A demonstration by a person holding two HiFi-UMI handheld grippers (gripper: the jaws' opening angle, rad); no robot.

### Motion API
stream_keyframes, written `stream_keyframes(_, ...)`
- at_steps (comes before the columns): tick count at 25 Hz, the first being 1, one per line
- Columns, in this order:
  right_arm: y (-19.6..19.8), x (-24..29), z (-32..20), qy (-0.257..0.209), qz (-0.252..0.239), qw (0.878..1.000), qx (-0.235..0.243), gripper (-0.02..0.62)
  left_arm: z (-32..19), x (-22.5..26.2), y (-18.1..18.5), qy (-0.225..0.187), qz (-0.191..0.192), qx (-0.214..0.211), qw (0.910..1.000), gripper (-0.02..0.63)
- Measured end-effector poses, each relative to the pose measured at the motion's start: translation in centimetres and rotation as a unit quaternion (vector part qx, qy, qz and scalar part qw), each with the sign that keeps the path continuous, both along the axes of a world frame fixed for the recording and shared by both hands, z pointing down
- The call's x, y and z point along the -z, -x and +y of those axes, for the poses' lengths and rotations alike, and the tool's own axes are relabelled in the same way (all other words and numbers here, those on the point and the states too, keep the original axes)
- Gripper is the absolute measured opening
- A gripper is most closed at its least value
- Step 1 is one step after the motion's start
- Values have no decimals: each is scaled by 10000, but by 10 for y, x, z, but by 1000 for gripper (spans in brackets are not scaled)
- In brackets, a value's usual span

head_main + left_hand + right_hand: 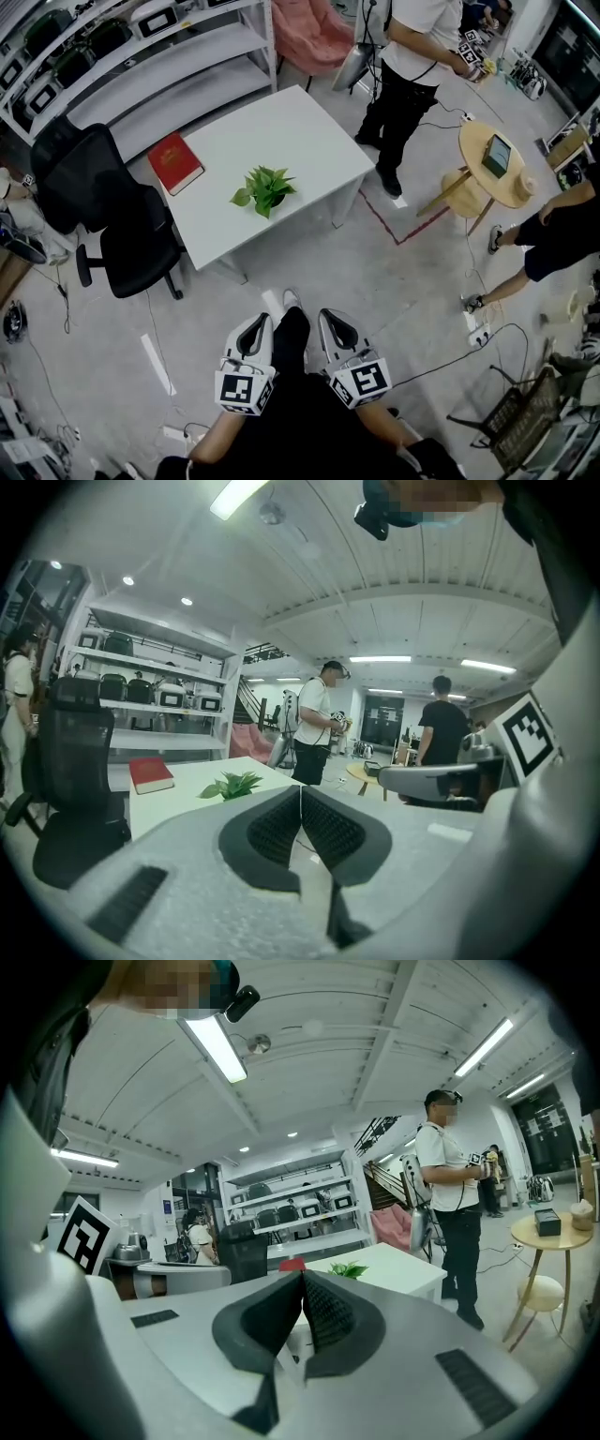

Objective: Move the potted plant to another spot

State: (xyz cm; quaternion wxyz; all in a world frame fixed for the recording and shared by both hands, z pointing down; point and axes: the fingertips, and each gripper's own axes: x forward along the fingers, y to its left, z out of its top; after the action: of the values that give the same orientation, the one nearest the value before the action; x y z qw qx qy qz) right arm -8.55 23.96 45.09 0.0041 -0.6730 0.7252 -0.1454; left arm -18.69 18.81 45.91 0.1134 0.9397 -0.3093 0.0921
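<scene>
Here the potted plant (264, 190) sits on the white table (309, 131).

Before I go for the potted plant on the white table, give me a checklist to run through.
1. Potted plant upright on the white table: ok.
2. Red book apart from the plant: ok.
3. Left hand-held gripper empty: ok; jaws open: not ok, shut.
4. Right hand-held gripper empty: ok; jaws open: not ok, shut.
5. Plant within reach: not ok, both hand-held grippers short of the table.
6. Bare tabletop for a new spot: ok.
</scene>
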Motion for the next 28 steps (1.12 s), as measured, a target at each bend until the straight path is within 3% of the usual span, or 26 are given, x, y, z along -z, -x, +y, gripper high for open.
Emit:
stream_keyframes(16, -62, -6, -141, 181, 143, 9987, 448, 12, -146, -2, -75, 105, 53, 184, 9998, 18)
stream_keyframes(28, -68, -23, -239, 633, 751, 9883, 1166, 12, -232, -5, -86, 188, 148, 481, 9986, 18)
